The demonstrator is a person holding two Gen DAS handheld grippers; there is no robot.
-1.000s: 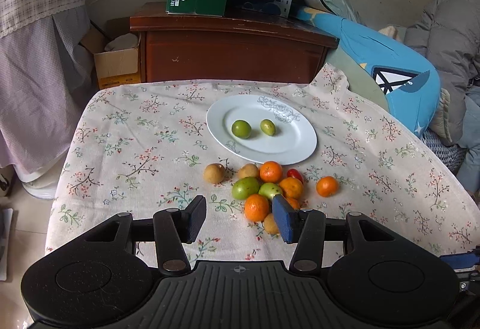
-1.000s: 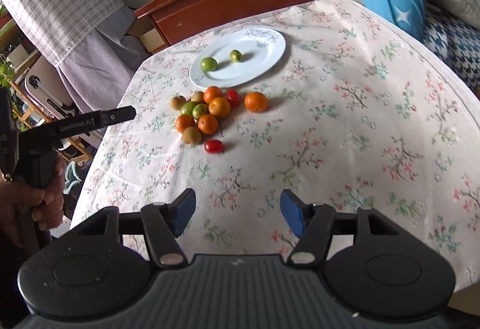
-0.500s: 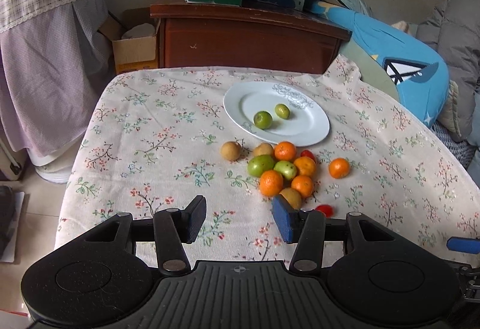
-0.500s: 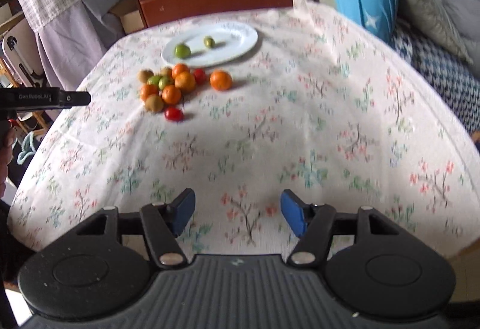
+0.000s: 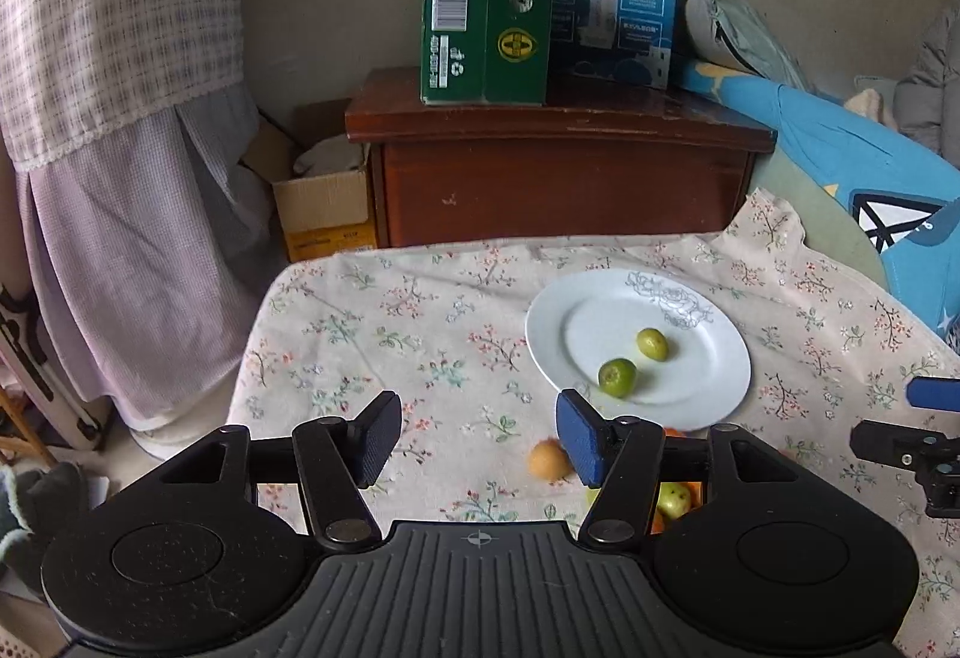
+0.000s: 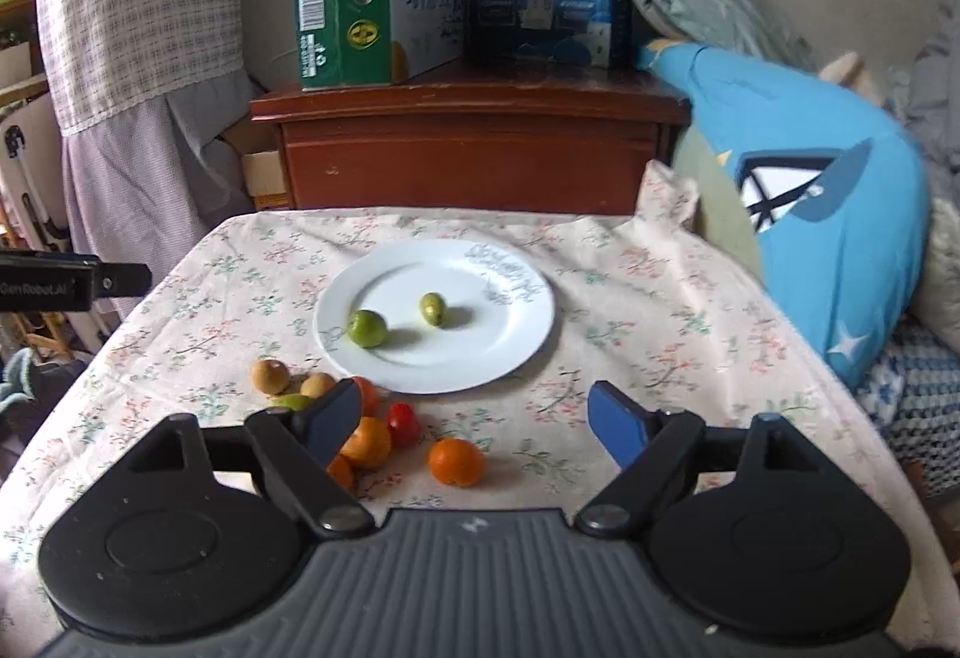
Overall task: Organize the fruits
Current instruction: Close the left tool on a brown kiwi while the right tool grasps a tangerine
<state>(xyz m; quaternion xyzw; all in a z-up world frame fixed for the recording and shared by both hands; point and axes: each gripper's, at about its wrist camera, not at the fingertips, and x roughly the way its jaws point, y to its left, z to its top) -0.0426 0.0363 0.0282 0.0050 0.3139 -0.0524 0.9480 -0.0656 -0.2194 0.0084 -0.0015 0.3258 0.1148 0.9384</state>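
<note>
White plate [image 6: 528, 334] already carries two green fruits [image 6: 367, 328]; the rest lie in a loose pile [image 6: 360, 439] on the floral cloth just near of it, one orange [image 6: 456, 461] a little to the right. Right gripper [image 6: 474, 412] has just been opening, jaws wide, nothing between. Left gripper [image 5: 474, 436] likewise widening and empty, a brown fruit [image 5: 549, 460] ahead of it. Step, as judged: approach for another pick. Next: lower over one fruit, clear of neighbours.
</note>
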